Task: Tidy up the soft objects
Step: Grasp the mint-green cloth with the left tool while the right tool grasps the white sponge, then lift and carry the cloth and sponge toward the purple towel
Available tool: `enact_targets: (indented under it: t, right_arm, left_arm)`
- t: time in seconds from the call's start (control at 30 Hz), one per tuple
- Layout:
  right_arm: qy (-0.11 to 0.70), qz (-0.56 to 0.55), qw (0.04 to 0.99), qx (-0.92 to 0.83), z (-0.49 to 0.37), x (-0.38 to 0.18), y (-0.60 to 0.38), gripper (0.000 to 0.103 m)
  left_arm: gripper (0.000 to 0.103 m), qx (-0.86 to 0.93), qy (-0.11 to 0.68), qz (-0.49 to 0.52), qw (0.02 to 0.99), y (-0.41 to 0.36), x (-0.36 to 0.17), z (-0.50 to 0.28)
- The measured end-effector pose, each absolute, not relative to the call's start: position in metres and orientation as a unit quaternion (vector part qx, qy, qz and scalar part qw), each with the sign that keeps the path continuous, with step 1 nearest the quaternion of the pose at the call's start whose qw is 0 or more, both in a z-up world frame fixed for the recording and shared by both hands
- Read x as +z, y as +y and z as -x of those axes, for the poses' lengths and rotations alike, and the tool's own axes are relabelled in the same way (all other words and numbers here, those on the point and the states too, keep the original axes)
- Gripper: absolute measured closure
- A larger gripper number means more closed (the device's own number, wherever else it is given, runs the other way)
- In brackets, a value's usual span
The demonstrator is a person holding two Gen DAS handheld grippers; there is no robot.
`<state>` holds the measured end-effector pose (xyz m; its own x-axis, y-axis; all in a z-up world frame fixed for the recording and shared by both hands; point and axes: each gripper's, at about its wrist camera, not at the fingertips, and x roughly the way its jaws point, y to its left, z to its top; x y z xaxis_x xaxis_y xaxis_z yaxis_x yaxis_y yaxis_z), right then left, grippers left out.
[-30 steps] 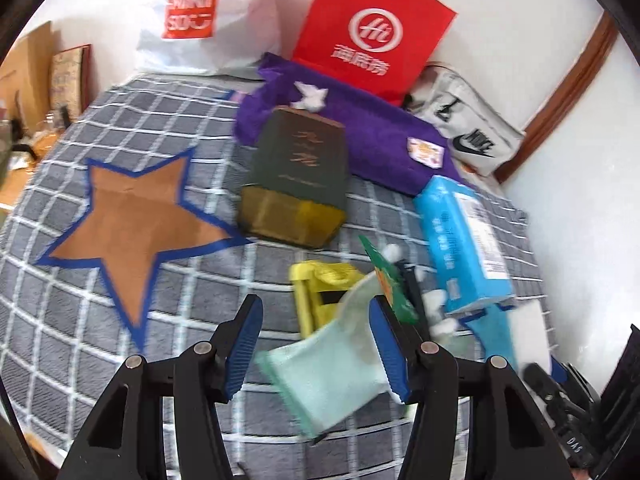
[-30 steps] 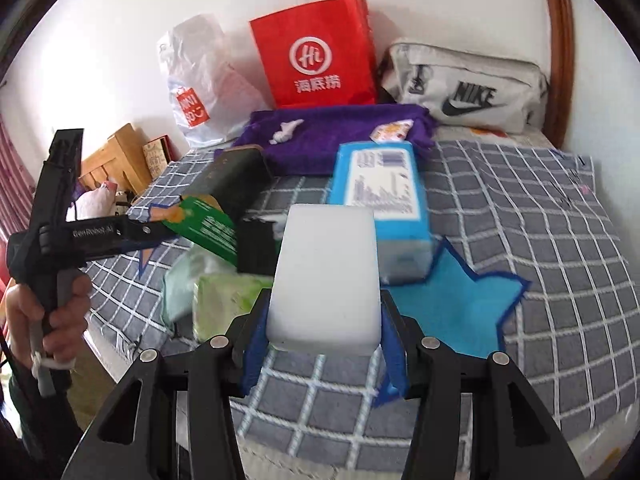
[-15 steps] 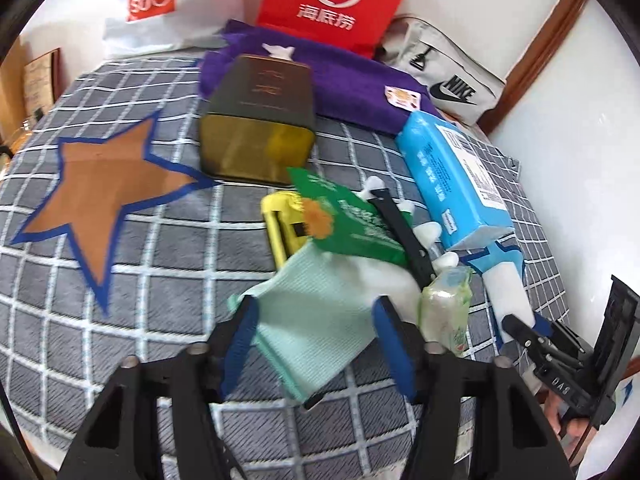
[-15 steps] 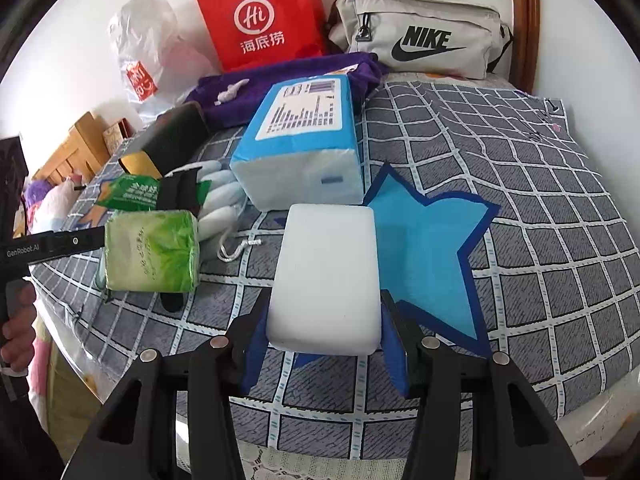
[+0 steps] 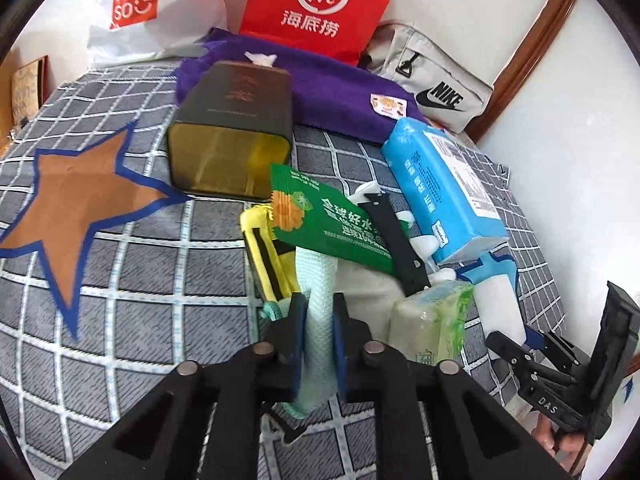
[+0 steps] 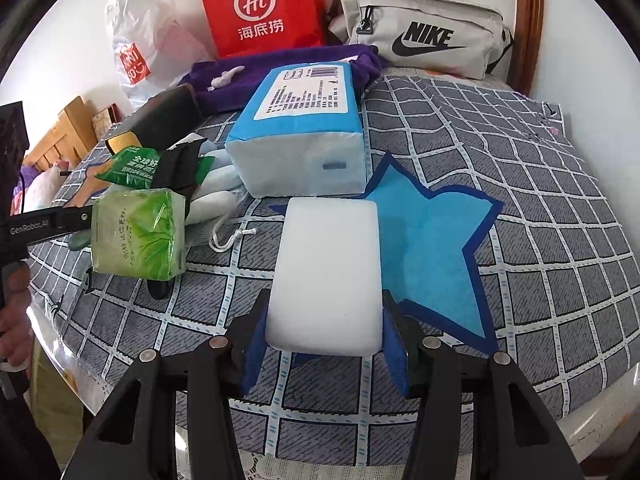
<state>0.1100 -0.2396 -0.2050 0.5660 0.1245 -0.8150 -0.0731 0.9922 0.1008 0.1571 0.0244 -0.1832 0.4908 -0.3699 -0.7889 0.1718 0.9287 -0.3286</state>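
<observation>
1. Left claw (image 5: pixel 320 322) is clamped on the mint-green cloth (image 5: pixel 318 280); the blue pads pinch it into a narrow upright fold. Cloth's long axis runs away from the camera, along the fingers, w/ its far end reaching under the green sachet (image 5: pixel 332 224).
2. Right claw (image 6: pixel 323 322) grips the white sponge block (image 6: pixel 326 276) by its long sides. Block's long axis points straight ahead, twd the blue tissue pack (image 6: pixel 300 140); its far end sits just short of that pack, over the edge of the blue star (image 6: pixel 432 248) on the checked cover (image 6: pixel 560 240).
3. Green tissue packet (image 6: pixel 138 236) lies left of the sponge, near the left claw's tip.
4. Vs a second ago: left claw stood wide open w/ the cloth loose and flat between the fingers; now it's closed on it, cloth bunched.
5. Right claw's hold is unchanged, but the sponge is lower, nearer the cover, and the view tips down more.
6. Dark tin (image 5: pixel 232 144), purple towel (image 5: pixel 328 88), red bag (image 5: pixel 316 4) haven't moved.
</observation>
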Motion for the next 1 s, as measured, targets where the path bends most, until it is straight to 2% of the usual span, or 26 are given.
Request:
enact_targets:
  t: [0.63,1.0]
  right_arm:
    - [0.458,-0.033,0.886,0.07,-0.114,-0.182,-0.229,0.053]
    - [0.457,-0.031,0.886,0.071,-0.123,-0.171,-0.233,0.053]
  left_arm:
    - [0.094,-0.129,0.418,0.143,0.888,0.073,-0.119,-0.137]
    - [0.094,-0.155,0.388,0.147,0.896,0.066,-0.08,-0.142]
